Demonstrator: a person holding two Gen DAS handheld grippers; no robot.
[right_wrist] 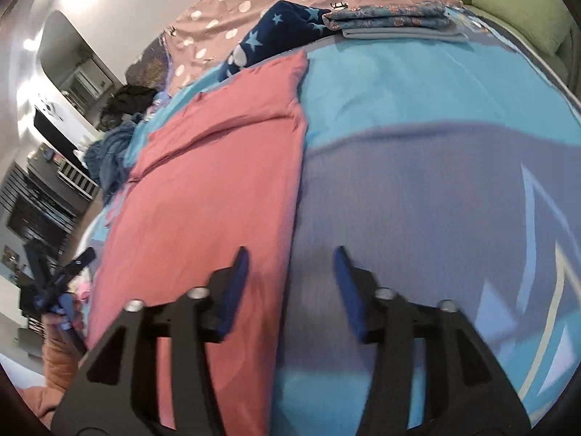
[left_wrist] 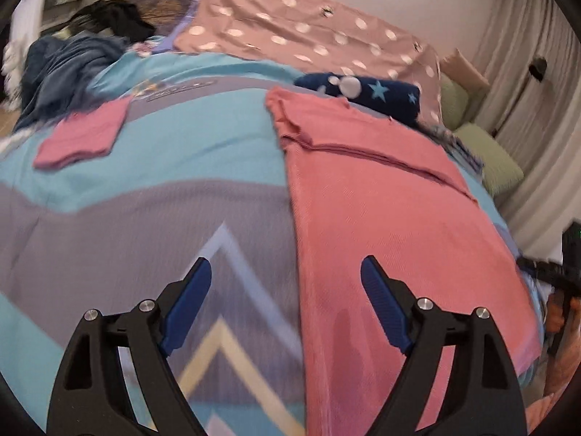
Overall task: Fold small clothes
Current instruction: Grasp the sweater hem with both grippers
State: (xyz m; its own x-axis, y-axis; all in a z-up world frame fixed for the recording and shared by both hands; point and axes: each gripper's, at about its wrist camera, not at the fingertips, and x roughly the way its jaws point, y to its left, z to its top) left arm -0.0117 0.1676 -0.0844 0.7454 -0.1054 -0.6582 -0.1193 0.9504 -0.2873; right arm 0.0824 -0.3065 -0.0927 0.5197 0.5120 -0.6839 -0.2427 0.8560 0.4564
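Observation:
A salmon-pink garment [left_wrist: 381,200] lies flat on the bed, folded lengthwise with its far end folded over. My left gripper [left_wrist: 287,272] is open and empty above the garment's left edge, its right finger over the fabric. In the right wrist view the same garment [right_wrist: 210,189] lies to the left. My right gripper [right_wrist: 290,265] is open and empty over the garment's right edge, its left finger above the fabric. The right gripper also shows in the left wrist view [left_wrist: 555,276] at the far right. The left gripper shows in the right wrist view [right_wrist: 61,279] at the far left.
A blue and grey bedspread [left_wrist: 163,200] covers the bed. A small folded pink item [left_wrist: 83,138] lies at left. A dark blue star-print cloth [left_wrist: 366,91] lies beyond the garment, a folded floral stack [right_wrist: 392,18] at far right, a blue heap [left_wrist: 65,65] far left. Green cushions [left_wrist: 486,152] sit at right.

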